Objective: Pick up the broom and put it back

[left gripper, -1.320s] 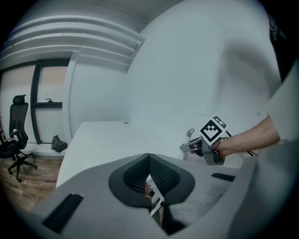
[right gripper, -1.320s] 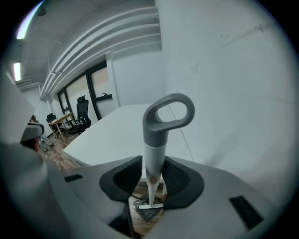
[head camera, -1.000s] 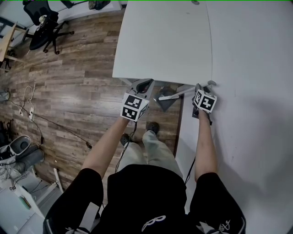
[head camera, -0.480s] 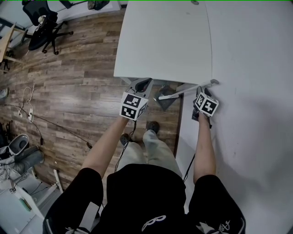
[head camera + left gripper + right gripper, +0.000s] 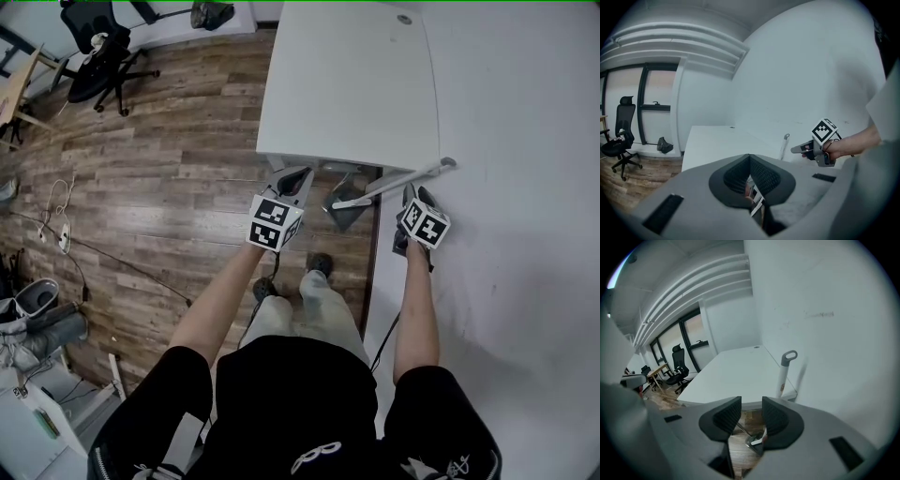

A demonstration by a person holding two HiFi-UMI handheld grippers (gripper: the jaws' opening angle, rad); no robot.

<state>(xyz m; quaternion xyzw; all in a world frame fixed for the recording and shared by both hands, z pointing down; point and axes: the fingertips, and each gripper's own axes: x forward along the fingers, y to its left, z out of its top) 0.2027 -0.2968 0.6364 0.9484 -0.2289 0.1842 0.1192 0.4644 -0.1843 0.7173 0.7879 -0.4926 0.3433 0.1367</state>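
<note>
**Head view with both gripper views.** The broom (image 5: 394, 185) stands tilted in the narrow gap between the white counter (image 5: 347, 84) and the wall (image 5: 525, 141). Its lower end rests on the wood floor (image 5: 169, 187) by the counter's near corner. The looped top of its handle leans against the wall.

**Right tongs** (image 5: 415, 194). They are held just beside the upper part of the handle, clear of it, with the marker cube facing up. In the right gripper view the jaws of the right tongs (image 5: 751, 405) stand apart with nothing between the pads. The floor and the broom's lower end show through the gap. Beyond the jaws the broom (image 5: 783, 373) rises in front of the wall, at the counter's (image 5: 736, 369) edge.

**Left tongs** (image 5: 292, 174). They are held over the floor in front of the counter's near edge, on the far side of the broom's lower end from the right tongs. In the left gripper view the jaws of the left tongs (image 5: 749, 157) are closed tip to tip and hold nothing. The same view shows the right tongs (image 5: 799, 149) near the broom (image 5: 783, 145).

**Background.** An office chair (image 5: 103, 61) stands well apart on the floor.
</note>
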